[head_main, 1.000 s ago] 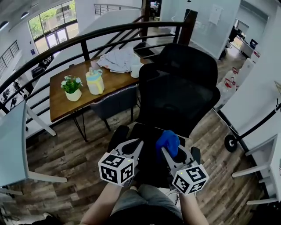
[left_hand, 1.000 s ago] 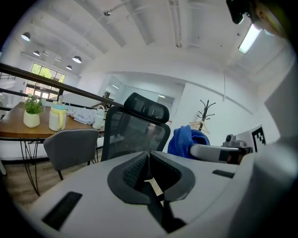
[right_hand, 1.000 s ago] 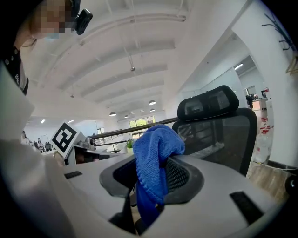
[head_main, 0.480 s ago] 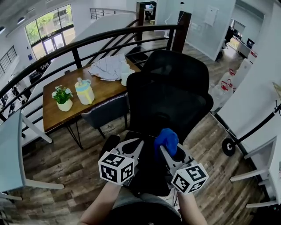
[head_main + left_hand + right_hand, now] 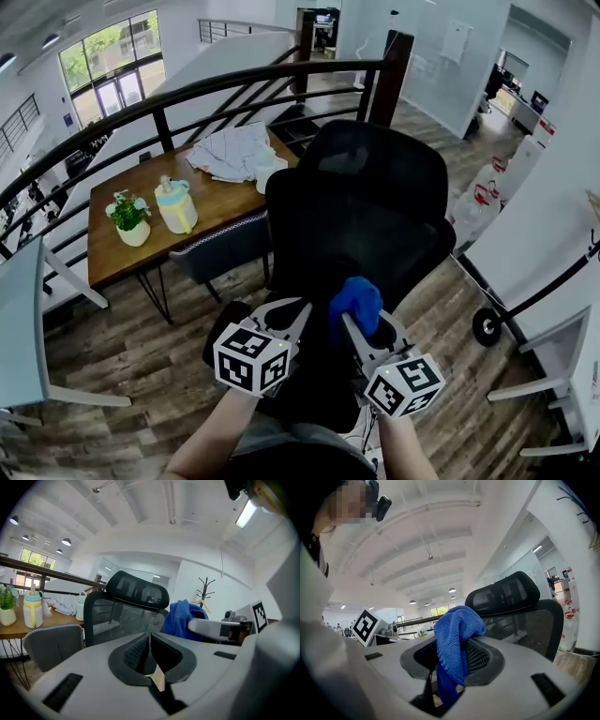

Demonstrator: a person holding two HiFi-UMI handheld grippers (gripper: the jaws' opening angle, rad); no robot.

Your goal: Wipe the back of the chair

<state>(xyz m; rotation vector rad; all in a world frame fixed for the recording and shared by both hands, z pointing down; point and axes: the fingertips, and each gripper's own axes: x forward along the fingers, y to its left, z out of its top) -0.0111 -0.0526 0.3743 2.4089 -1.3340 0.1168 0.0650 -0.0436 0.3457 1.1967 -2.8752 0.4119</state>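
Right gripper [image 5: 365,324] clamps one blue cloth [image 5: 356,298]; left gripper [image 5: 297,309] closed, empty; one black chair [image 5: 375,220] ahead.

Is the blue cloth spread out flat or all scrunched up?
Scrunched up. The right gripper pinches the blue cloth in a bunch, with its end hanging down between the jaws.

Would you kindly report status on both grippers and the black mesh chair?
Left gripper shut, empty. Right gripper shut on blue knitted cloth. Black mesh chair back directly ahead, contact unclear. Nothing between.
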